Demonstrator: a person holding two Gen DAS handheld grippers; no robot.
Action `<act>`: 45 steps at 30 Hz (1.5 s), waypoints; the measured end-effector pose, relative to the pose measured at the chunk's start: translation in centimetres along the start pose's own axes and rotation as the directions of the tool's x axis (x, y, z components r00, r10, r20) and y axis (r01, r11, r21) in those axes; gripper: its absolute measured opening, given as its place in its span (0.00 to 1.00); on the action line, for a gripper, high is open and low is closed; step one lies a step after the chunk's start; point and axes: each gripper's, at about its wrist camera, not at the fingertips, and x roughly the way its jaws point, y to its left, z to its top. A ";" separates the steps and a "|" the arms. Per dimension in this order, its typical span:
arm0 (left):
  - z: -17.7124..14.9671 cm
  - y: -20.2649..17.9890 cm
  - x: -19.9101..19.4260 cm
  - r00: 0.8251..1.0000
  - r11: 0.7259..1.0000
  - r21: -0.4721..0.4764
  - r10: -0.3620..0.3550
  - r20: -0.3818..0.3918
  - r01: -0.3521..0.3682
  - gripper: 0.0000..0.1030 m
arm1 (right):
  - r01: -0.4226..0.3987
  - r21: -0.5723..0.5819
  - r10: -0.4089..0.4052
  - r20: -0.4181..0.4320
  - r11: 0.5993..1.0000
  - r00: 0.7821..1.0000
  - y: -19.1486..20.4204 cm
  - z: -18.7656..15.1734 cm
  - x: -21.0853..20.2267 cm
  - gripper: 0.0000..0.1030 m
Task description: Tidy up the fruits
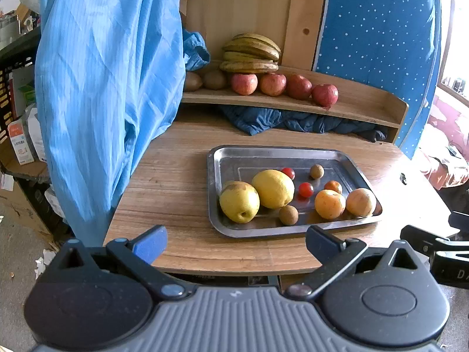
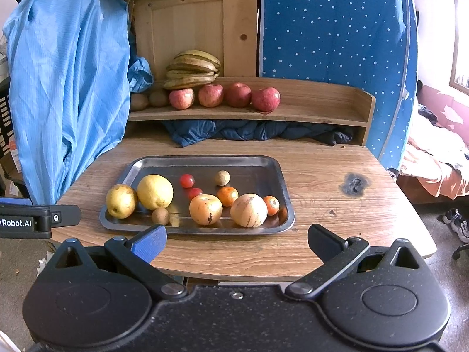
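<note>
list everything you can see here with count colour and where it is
tray: 1, silver metal, middle of the table
pear: 1, yellow-green, tray's left end
lemon: 1, yellow, right of the pear
cherry tomatoes: 2, red, tray centre
small brown fruits: 2, one front, one back
tangerines: 2, orange, right half
large pale oranges: 2, front right
apples: 4, red, row on the shelf
bananas: 1 bunch, yellow-brown, behind the apples
kiwis: 2, brown, shelf's left end
table: 1, wood
left gripper: jaws open, empty
right gripper: jaws open, empty
</note>
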 end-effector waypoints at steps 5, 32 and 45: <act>0.0 0.0 0.0 1.000 1.000 0.000 0.001 -0.002 -0.001 1.00 | 0.000 0.000 0.000 -0.001 1.000 1.000 0.1 0.0 0.1 0.99; 0.0 -0.8 0.6 0.999 0.999 0.036 0.010 -0.035 -0.008 1.00 | 0.006 -0.001 -0.006 -0.017 1.000 1.000 0.1 -0.3 0.6 0.99; 0.1 -0.6 0.9 0.999 1.000 0.026 0.007 -0.036 -0.006 1.00 | 0.007 -0.007 -0.007 -0.028 1.000 1.000 0.0 -0.2 0.9 0.99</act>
